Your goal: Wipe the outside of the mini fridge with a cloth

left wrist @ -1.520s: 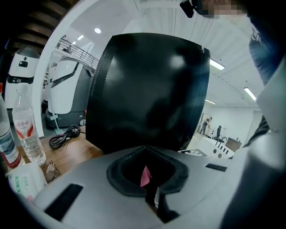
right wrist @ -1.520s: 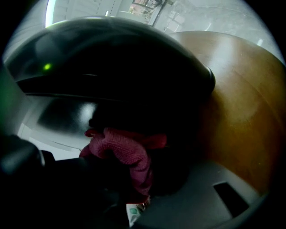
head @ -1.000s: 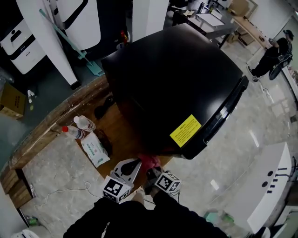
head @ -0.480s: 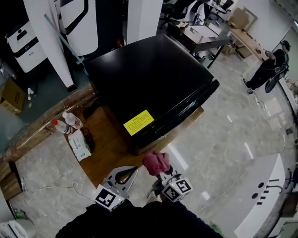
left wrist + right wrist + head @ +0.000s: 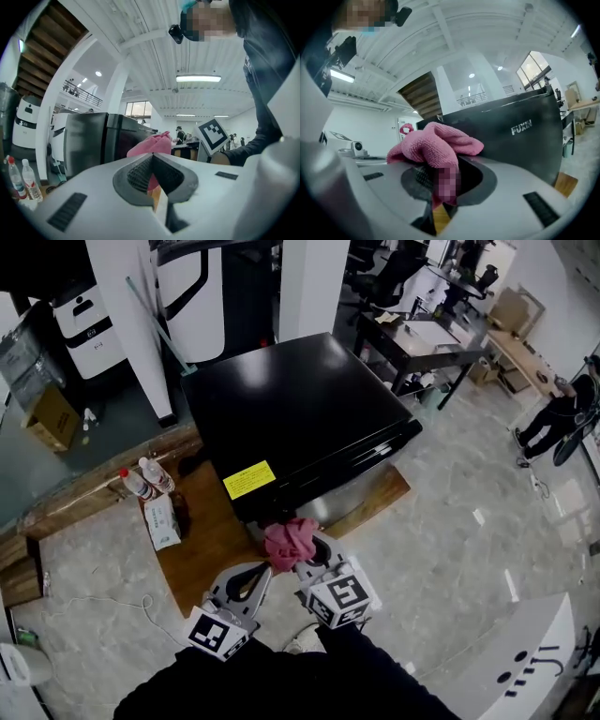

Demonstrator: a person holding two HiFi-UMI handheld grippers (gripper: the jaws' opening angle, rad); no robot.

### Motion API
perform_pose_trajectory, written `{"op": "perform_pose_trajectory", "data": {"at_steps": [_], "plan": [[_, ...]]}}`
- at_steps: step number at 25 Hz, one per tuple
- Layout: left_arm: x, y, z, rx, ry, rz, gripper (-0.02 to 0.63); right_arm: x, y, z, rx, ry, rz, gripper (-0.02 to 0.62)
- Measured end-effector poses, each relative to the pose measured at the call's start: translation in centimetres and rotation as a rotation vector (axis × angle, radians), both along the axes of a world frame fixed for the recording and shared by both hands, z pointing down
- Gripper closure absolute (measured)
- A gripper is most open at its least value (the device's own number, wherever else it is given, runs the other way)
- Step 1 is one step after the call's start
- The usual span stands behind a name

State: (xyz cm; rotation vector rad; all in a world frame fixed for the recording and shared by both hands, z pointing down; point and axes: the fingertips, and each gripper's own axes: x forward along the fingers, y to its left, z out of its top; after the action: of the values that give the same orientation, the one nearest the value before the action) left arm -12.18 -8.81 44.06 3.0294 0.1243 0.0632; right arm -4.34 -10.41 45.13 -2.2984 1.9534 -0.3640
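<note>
head view, fridge: boxy glossy black mini fridge (image 5: 291,409) stands on a brown wooden board (image 5: 202,554), with a yellow rectangular sticker (image 5: 248,479) on the face turned to the person.
head view, cloth: bunched pink microfibre cloth (image 5: 289,542) sits just below that stickered face, near its lower edge; from above i cannot tell whether it touches or is just short.
head view, grippers: right gripper (image 5: 302,562) carries the cloth at its tip; left gripper (image 5: 262,570) lies just beside it on the left, a little farther back from the fridge.
head view, clutter: two clear plastic bottles (image 5: 150,476) and a white wipes packet (image 5: 163,521) sit at the board's left, well apart from the cloth.
left gripper view, jaws: left gripper (image 5: 152,157) is pinched together on nothing; the pink past its tips is the cloth (image 5: 152,144) in the other tool.
left gripper view, fridge: fridge (image 5: 89,140) shows as a dark upright wall ahead and to the left of the tips.
right gripper view, jaws: right gripper (image 5: 440,174) is clamped on the cloth (image 5: 433,143), which mushrooms over its tips.
right gripper view, fridge: fridge (image 5: 511,136), a black panel with pale lettering, rises right behind the cloth, ahead and to the right.
relation that counts: the fridge lies straight ahead of the loaded jaws, its near face upright and running left to right across them. the right hand is nearer, so a short push forward would likely seat the cloth for strokes along that face.
risk: the loose bunch may fold or slip if pressed at an edge.
</note>
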Motion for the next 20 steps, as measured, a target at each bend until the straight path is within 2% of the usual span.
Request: {"op": "perform_pose_trajectory", "data": {"at_steps": [5,11,15,20], "plan": [[-0.1,0.7,-1.1,0.03,0.009,-0.107,0.6,0.0,-1.5,-0.1,-0.045,0.021,-0.095,0.513],[0.1,1.5,-1.4,0.048,0.012,-0.195,0.6,1.0,-0.9,0.0,-0.046,0.001,-0.11,0.515],[1.3,2.3,-1.8,0.054,0.017,-0.175,0.599,3.0,0.0,-0.5,-0.05,-0.007,-0.085,0.515],[5.1,3.3,-2.0,0.05,0.038,-0.097,0.598,7.4,1.4,-0.2,-0.069,-0.006,-0.027,0.515]]}}
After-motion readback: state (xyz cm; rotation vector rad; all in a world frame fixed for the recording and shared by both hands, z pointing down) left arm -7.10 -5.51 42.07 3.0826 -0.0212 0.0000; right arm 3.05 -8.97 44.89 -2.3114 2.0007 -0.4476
